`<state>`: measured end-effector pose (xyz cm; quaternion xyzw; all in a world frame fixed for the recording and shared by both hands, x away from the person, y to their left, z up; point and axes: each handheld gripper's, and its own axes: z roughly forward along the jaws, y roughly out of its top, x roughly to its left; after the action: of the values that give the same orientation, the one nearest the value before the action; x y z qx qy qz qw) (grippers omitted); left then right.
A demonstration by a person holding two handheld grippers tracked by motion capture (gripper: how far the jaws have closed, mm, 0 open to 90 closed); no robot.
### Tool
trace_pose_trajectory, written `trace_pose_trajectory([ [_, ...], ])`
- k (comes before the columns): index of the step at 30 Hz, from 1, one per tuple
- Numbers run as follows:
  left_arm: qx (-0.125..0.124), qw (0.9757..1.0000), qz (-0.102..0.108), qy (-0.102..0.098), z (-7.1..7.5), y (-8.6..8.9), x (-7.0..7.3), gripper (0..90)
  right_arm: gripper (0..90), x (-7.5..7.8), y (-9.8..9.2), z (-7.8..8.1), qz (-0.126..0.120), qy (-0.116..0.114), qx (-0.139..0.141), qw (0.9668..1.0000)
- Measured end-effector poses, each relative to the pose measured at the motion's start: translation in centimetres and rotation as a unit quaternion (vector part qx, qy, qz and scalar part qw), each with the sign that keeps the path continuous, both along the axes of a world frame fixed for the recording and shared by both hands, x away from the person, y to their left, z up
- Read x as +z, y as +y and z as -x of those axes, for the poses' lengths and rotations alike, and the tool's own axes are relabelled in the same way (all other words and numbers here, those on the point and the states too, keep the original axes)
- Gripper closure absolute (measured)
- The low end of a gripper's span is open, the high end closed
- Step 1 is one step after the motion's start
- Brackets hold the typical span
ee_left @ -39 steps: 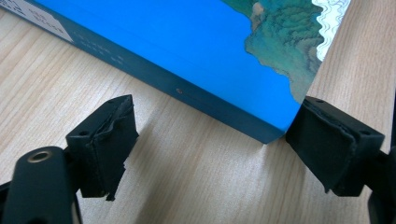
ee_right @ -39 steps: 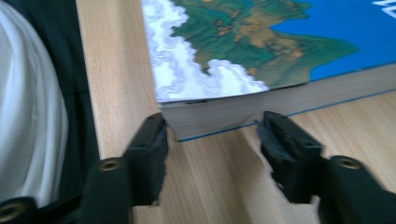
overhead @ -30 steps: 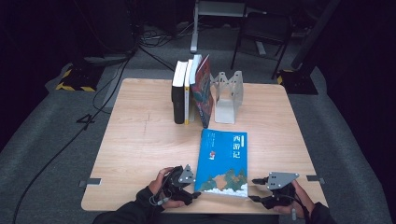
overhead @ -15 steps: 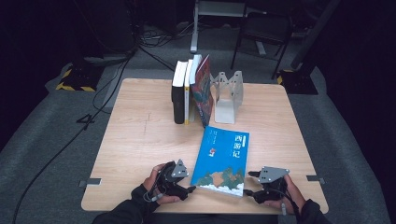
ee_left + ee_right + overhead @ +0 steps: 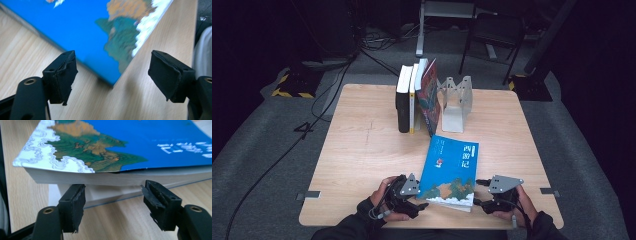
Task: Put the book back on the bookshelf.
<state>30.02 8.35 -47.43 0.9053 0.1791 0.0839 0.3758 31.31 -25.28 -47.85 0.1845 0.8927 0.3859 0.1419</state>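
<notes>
I've got the blue book [image 5: 451, 170] lying flat on the table [image 5: 362, 150], right btwn my two grippers at the near edge. Left gripper [image 5: 111, 75]: jaws apart, just been easing in a touch after opening, nothing btwn the pads, the book's near corner sits just ahead of them. Right gripper [image 5: 113, 195]: jaws apart too, also just closed a bit, pads level w/ the book's page edge and just short of it, no contact I can see.

Beyond the book, well ahead of both grippers, a row of upright books [image 5: 414, 97] leans by a metal bookend [image 5: 454, 102].

My read: early stage. Both grippers lined up, grip not yet made. Left to do: clamp, lift, stand it w/ the row, probably.
</notes>
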Motion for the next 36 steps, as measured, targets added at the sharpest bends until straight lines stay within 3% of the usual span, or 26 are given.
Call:
trace_pose_trajectory([
  [6, -0.008, 1.0000, 0.004, 0.001, 0.2, -1.4, 0.4, 22.9, 33.1, 0.8, 0.2, 0.0, -0.014, -0.013, -0.005, 0.9998],
  [12, -0.029, 0.9996, 0.002, -0.004, 0.6, -4.7, 0.6, 23.0, 32.9, 1.9, 0.5, -0.2, -0.032, -0.031, -0.014, 0.9989],
  [15, -0.020, 0.9998, -0.003, -0.010, 0.5, -6.0, 0.6, 25.7, 32.9, 2.3, 0.8, -0.5, -0.042, -0.040, -0.017, 0.9982],
  [17, -0.014, 0.9999, 0.008, -0.003, 0.2, -6.5, 0.6, 25.6, 32.7, 2.6, 1.1, -0.6, -0.043, -0.044, -0.018, 0.9980],
  [21, 0.004, 0.9999, 0.007, -0.010, -0.2, -7.2, 0.6, 25.8, 32.8, 3.0, 1.5, -1.0, -0.053, -0.047, -0.019, 0.9973],
  [24, 0.039, 0.9987, -0.007, -0.030, -0.8, -8.1, 0.3, 26.7, 32.4, 3.5, 2.1, -1.5, -0.059, -0.050, -0.018, 0.9969],
  [27, 0.079, 0.9952, -0.021, -0.054, -1.3, -8.7, 0.2, 40.5, 31.0, 4.0, 2.8, -2.2, -0.067, -0.047, -0.020, 0.9964],
  [30, 0.076, 0.9957, -0.018, -0.049, -1.4, -8.5, 0.4, 49.0, 29.1, 4.2, 2.6, -2.4, -0.065, -0.050, -0.015, 0.9965],
  [31, 0.066, 0.9954, -0.017, -0.067, -1.1, -8.5, 0.6, 53.3, 29.0, 4.1, 2.4, -2.4, -0.071, -0.048, -0.013, 0.9962],
  [32, 0.066, 0.9954, -0.017, -0.067, -1.1, -8.5, 0.6, 56.1, 29.0, 4.1, 2.4, -2.4, -0.071, -0.048, -0.013, 0.9962],
  [34, 0.048, 0.9932, -0.036, -0.100, -0.7, -9.0, 0.6, 61.4, 26.0, 3.7, 1.5, -2.6, -0.066, -0.036, -0.002, 0.9971],
  [36, 0.035, 0.9921, -0.047, -0.111, -0.6, -9.0, 0.7, 63.5, 25.9, 3.5, 1.0, -2.7, -0.064, -0.035, -0.004, 0.9973],
])
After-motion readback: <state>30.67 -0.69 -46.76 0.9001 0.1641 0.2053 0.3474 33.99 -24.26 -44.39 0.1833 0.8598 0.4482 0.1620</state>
